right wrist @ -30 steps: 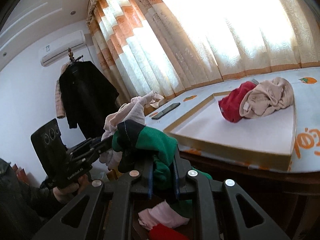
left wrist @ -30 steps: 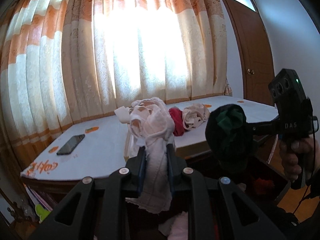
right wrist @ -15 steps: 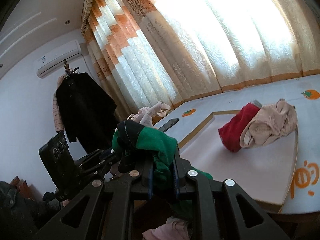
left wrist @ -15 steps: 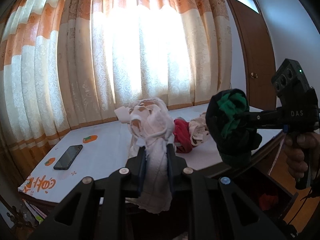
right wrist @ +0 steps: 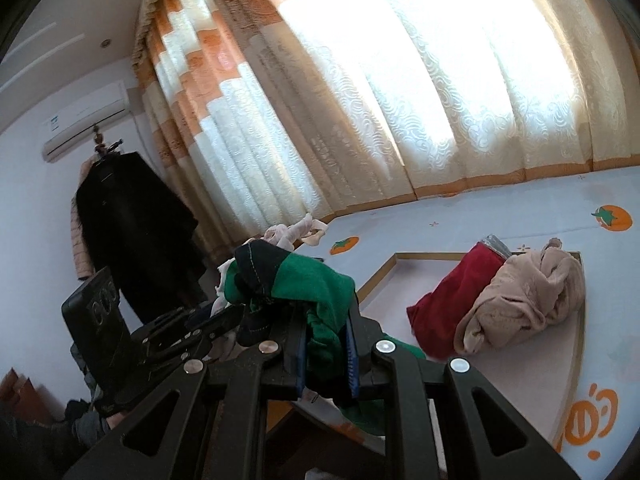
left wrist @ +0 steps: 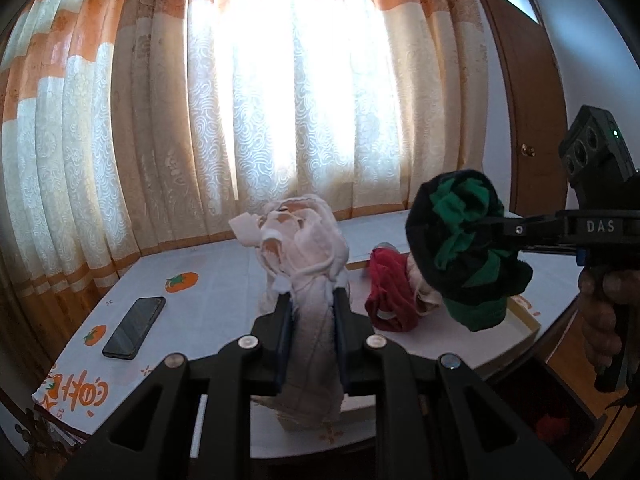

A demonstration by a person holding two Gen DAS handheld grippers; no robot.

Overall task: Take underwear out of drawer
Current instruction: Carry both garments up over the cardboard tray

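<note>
The left gripper (left wrist: 308, 312) is clamped on a pale pink underwear bundle (left wrist: 302, 248) and the right gripper (right wrist: 326, 344) on a green-and-black pair (right wrist: 296, 284), both held above the desk (left wrist: 216, 280) near the tray (right wrist: 578, 344) with the red piece (right wrist: 452, 292) and the beige one (right wrist: 528, 296). Each bundle is pinched by only a fold, so loose cloth could slip free or catch on the tray's raised rim when lowered. The left view alone shows the phone (left wrist: 134, 328) and what is probably the open drawer (left wrist: 560, 412), dim at lower right; the right view shows the dark coat (right wrist: 132, 224).
</note>
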